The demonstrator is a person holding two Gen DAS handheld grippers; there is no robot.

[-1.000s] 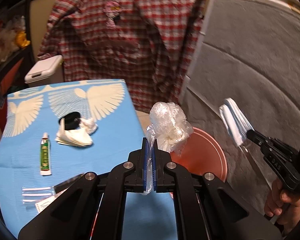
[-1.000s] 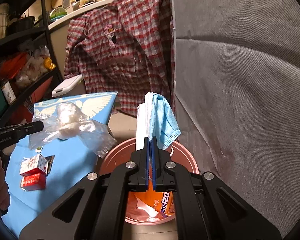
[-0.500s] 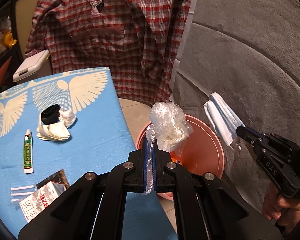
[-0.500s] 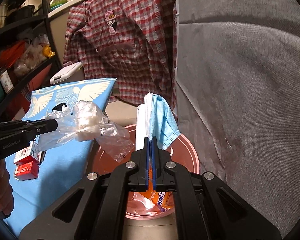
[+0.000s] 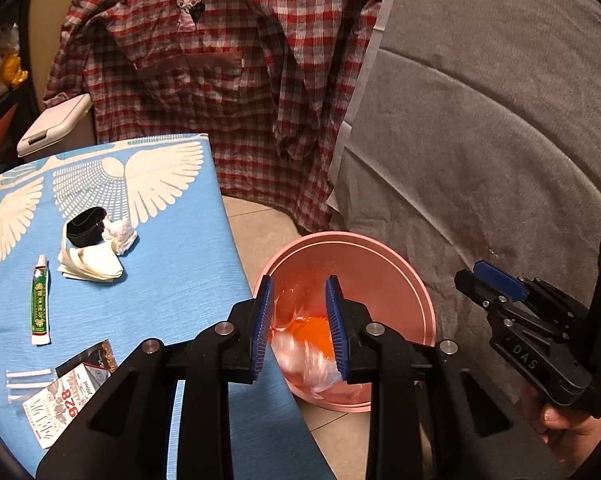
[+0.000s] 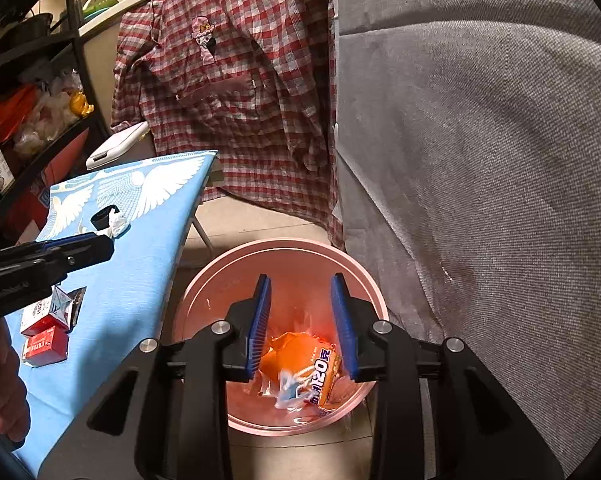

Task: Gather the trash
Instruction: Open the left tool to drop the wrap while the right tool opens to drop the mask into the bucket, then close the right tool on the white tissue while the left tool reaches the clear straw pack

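A pink bin stands on the floor beside the blue table; it also shows in the right wrist view. My left gripper is open above the bin, with a clear plastic bag dropping between its fingers. My right gripper is open above the bin, with a blue face mask blurred below it on an orange wrapper. Crumpled white tissues, a black cap, a green tube, a torn carton and a red pack lie on the table.
A blue cloth with white wings covers the table at the left. A plaid shirt hangs behind. A grey fabric surface rises at the right. A white lidded box stands at the table's far end. Shelves stand at the far left.
Both grippers have opened over the bin. The plastic bag has left my left gripper and the face mask has left my right gripper; both are falling into the bin.
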